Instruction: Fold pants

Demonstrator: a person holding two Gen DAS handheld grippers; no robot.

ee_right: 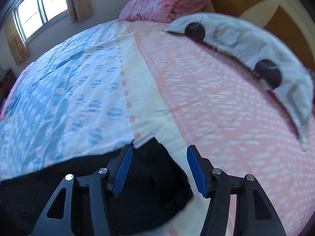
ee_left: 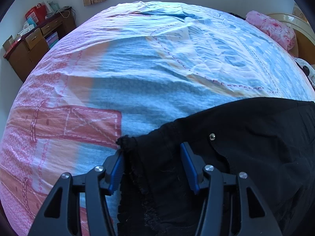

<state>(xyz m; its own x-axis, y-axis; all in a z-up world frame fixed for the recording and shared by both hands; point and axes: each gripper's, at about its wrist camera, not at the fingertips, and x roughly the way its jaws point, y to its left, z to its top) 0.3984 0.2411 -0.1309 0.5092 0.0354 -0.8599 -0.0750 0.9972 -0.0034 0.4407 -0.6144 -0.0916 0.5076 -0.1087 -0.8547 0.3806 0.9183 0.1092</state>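
Black pants (ee_left: 246,137) lie on the patterned bedsheet (ee_left: 137,68) at the lower right of the left wrist view, with a small metal stud (ee_left: 212,136) showing. My left gripper (ee_left: 152,149) is open, straddling a frilly-edged end of the pants. Its left pad (ee_left: 118,169) sits at the cloth's edge and the other pad rests on top of the fabric. In the blurred right wrist view, my right gripper (ee_right: 159,147) is open over another end of the pants (ee_right: 153,173), where a white label (ee_right: 142,138) shows. Its right finger (ee_right: 196,169) is over bare sheet.
A wooden desk (ee_left: 33,43) with boxes and bags stands left of the bed. At the head of the bed are a folded pink quilt (ee_right: 161,4), a white pillow (ee_right: 246,45) with dark round patches and a wooden headboard (ee_right: 275,21). A window (ee_right: 39,5) lies beyond.
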